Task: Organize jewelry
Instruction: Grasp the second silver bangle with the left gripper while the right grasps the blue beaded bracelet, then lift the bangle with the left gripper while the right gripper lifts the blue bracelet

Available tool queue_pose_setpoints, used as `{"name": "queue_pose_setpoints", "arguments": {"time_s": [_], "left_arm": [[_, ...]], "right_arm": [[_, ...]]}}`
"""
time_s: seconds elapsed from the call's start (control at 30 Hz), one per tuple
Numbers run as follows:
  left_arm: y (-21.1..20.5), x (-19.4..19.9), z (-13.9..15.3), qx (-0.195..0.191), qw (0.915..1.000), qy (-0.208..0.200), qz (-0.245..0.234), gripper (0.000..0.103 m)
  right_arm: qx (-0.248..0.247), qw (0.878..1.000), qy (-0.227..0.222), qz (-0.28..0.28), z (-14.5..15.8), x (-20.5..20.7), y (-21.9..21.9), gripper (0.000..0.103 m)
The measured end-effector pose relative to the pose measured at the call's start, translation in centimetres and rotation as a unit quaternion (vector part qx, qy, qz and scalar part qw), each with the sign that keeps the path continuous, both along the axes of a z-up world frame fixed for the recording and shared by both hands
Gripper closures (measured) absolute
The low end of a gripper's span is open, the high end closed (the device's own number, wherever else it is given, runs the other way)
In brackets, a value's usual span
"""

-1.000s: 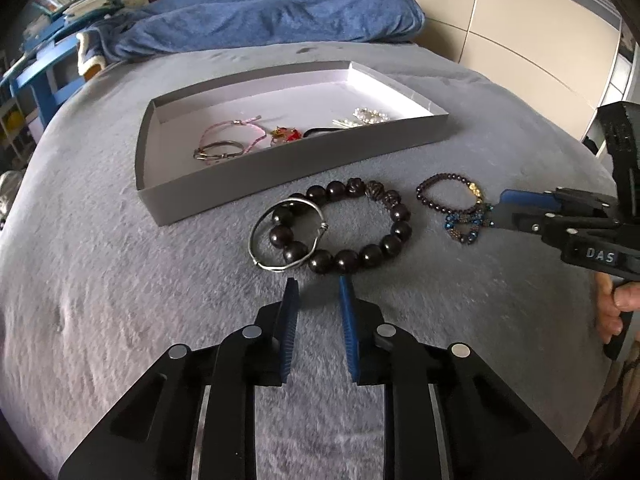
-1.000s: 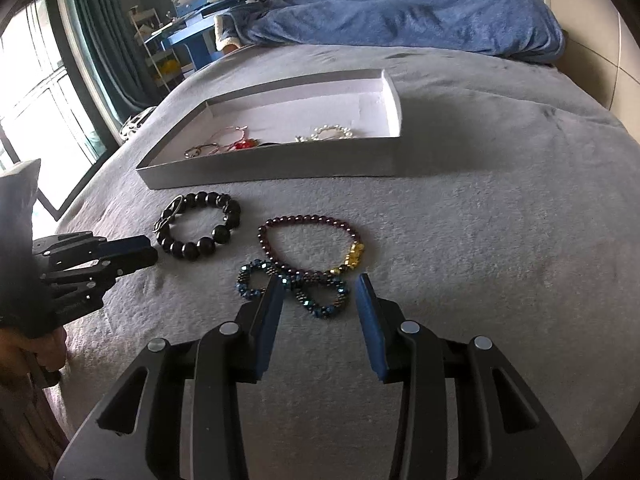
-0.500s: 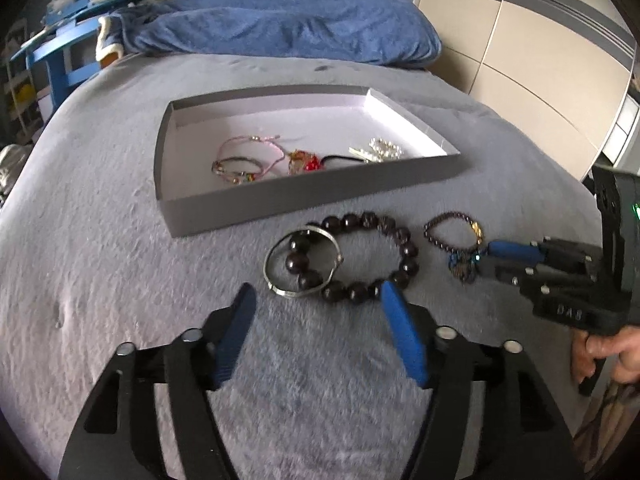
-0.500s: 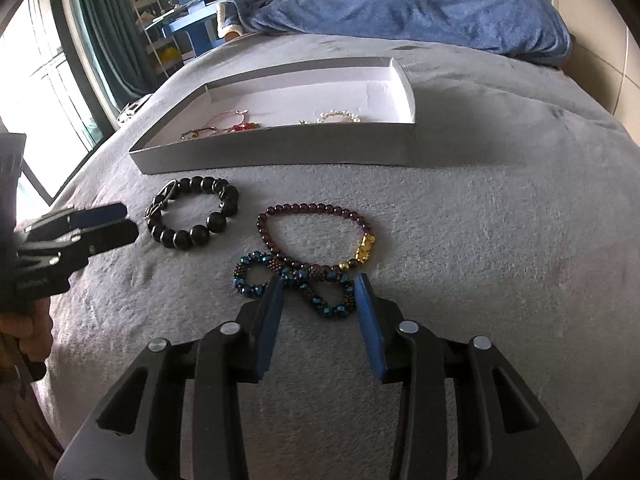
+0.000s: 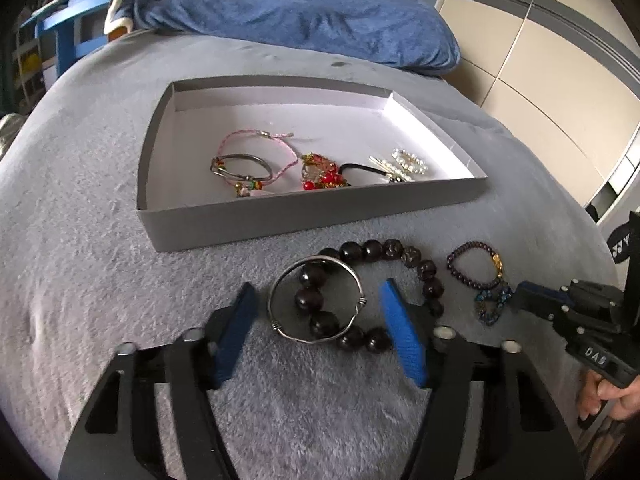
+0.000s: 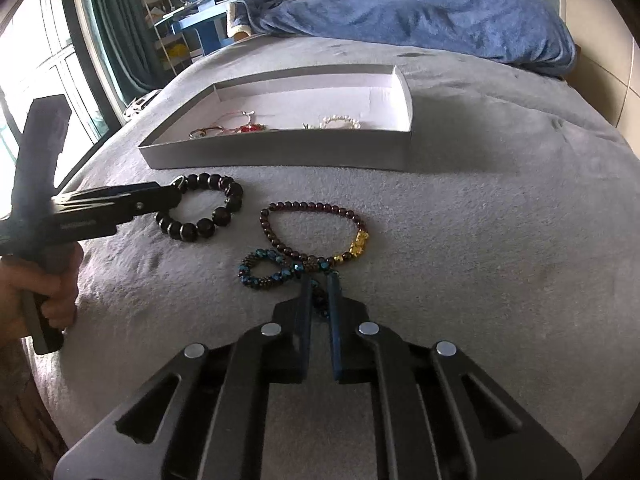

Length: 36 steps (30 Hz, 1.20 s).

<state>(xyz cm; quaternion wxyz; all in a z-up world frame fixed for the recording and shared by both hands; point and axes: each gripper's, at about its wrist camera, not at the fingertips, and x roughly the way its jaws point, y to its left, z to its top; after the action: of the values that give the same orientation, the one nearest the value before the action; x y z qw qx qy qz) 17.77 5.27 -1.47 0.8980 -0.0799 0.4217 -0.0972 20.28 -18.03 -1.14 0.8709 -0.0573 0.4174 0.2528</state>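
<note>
Nearest the lens in the right wrist view, the right gripper (image 6: 318, 292) has its jaws nearly together, pinched on the near loop of the blue bead bracelet (image 6: 269, 269) at centre frame; best bet is to lift slow and straight up, since that strand overlaps the dark red bracelet (image 6: 314, 232) and could drag it along; it comes in low and almost flat to the grey blanket (image 6: 500, 240). In the left wrist view the left gripper (image 5: 316, 330) sits spread wide, fingers either side of the silver bangle (image 5: 317, 300), which lies over the big dark bead bracelet (image 5: 380, 280) in lower centre; nothing gripped; I'd close on the bangle's wire only, not the beads under it; it tilts down over the pile from above. Further back, mid-frame, the grey tray (image 5: 304, 216) already holds a few pieces; the blue pillow (image 5: 304, 12) is at the top.
</note>
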Motion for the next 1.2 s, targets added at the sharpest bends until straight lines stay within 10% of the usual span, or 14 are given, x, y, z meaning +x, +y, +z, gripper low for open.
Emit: {"name": "queue_pose_setpoints", "arguments": {"time_s": [0.67, 0.87, 1.2], "left_arm": [[-1.0, -2.5, 3.0, 0.059, 0.9967, -0.051, -0.024, 0.052], [-0.5, -2.4, 3.5, 0.044, 0.9973, -0.056, -0.016, 0.052], [-0.5, -2.6, 3.6, 0.04, 0.9975, -0.056, -0.017, 0.052]], "right_arm": [[0.077, 0.996, -0.017, -0.039, 3.3, 0.7, -2.0, 0.103], [0.067, 0.996, 0.006, -0.05, 1.8, 1.0, -2.5, 0.07], [0.032, 0.998, 0.038, -0.025, -1.3, 1.4, -1.4, 0.07]]}}
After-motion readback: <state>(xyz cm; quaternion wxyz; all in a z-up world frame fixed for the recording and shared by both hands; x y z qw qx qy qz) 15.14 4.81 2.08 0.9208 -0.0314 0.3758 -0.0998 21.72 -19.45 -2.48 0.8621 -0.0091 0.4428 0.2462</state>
